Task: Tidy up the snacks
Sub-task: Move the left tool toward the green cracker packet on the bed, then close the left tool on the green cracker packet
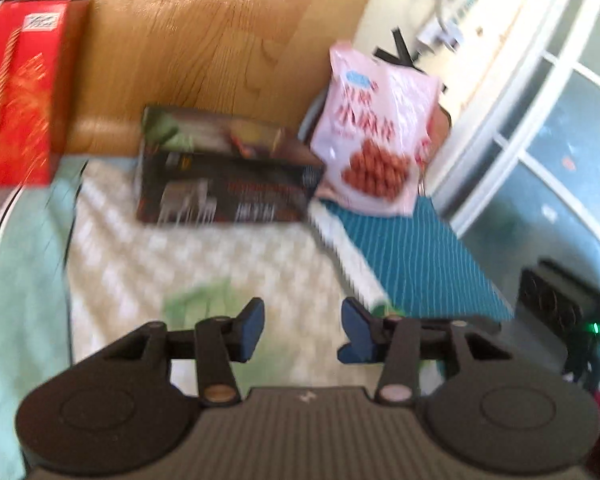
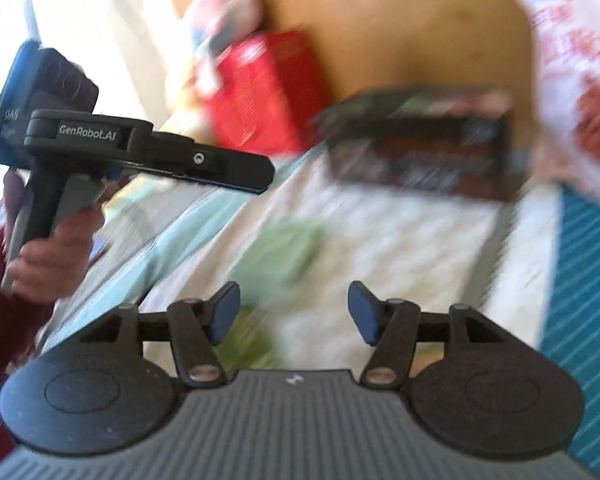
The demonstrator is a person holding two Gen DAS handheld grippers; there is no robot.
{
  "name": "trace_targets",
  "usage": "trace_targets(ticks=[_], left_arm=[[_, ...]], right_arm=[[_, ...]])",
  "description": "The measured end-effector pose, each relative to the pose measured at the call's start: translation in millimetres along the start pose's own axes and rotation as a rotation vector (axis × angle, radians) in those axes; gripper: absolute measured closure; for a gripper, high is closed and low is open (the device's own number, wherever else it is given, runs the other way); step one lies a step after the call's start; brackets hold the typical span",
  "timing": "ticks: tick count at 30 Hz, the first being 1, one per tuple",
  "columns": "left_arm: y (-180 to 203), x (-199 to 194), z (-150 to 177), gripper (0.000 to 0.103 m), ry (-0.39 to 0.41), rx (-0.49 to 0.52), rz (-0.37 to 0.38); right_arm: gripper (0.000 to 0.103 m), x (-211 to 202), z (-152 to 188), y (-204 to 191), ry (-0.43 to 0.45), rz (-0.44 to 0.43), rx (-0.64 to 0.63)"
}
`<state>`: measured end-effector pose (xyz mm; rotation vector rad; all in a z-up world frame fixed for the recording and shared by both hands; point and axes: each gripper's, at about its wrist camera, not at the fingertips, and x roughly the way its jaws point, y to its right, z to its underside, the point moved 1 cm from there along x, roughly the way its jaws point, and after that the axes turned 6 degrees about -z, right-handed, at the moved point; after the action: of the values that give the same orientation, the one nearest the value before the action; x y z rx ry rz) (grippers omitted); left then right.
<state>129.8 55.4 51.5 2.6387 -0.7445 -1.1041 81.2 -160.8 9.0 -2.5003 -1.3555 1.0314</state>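
At nine o'clock in the left wrist view stands a red box (image 1: 18,92). At twelve o'clock a dark box (image 1: 224,172) lies on the pale cloth (image 1: 180,248). At one o'clock a pink snack bag (image 1: 374,132) leans. The left gripper (image 1: 302,330) and right gripper (image 2: 294,312) are both partly open, holding nothing.

Dark box (image 1: 228,168) lies flat; pink bag (image 1: 374,132) leans beside it.
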Motion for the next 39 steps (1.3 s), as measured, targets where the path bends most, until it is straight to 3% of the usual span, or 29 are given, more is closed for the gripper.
trace_targets(ticks=[3, 8, 14, 21, 29, 36, 39], left_arm=[[4, -11, 27, 0.053, -0.008, 0.014, -0.032], [-1, -13, 50, 0.051, -0.023, -0.008, -0.127], [0, -3, 64, 0.052, -0.070, 0.013, -0.195], [11, -4, 70, 0.052, -0.088, -0.010, -0.144], [55, 2, 78, 0.054, -0.134, 0.134, -0.066], [73, 6, 43, 0.054, -0.110, 0.124, -0.013], [86, 28, 26, 0.051, -0.142, 0.098, 0.024]], right_arm=[[0.039, 13, 11, -18, -0.037, 0.004, -0.040], [0.036, 14, 21, -41, -0.008, 0.066, -0.113], [0.036, 14, 33, -58, -0.012, 0.009, -0.132], [0.036, 7, 42, -53, 0.033, 0.023, -0.071], [0.038, -32, 56, -34, 0.086, 0.067, 0.032], [0.037, -72, 54, -7, 0.227, 0.242, 0.060], [0.025, -69, 51, 5, 0.232, 0.351, 0.038]])
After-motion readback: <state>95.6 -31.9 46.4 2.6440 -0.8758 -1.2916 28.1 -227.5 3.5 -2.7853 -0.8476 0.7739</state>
